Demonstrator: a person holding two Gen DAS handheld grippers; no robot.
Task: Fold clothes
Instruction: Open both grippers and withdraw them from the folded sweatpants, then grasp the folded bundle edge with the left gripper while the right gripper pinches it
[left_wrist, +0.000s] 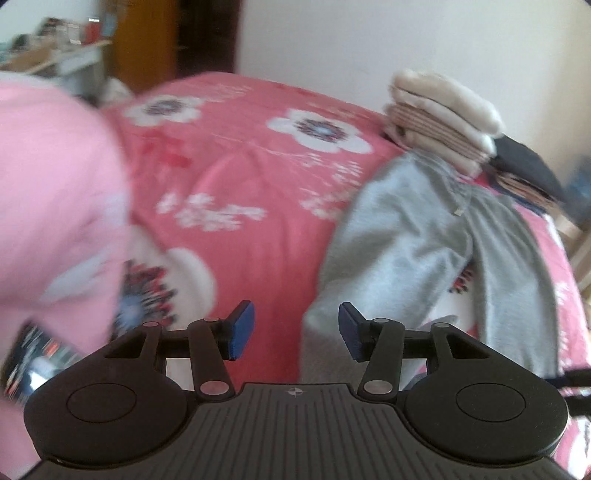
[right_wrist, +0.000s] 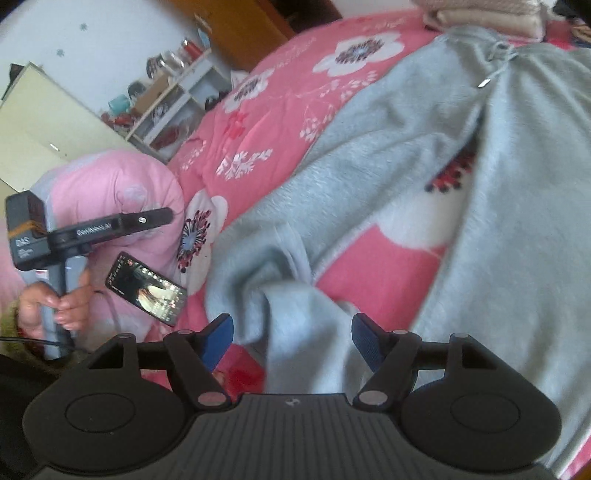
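Observation:
Grey sweatpants lie spread on a pink floral bedspread, legs toward me and waistband with a drawstring at the far end. My left gripper is open above the bedspread, just left of one leg cuff, with nothing between its blue pads. In the right wrist view the grey sweatpants fill the right half, and a rumpled leg end lies between the fingers of my open right gripper. A hand holds the left gripper's handle at far left.
Folded beige and dark clothes are stacked at the bed's far right corner. A pink pillow and a phone lie at the bed's left side. Shelves with clutter stand beyond the bed.

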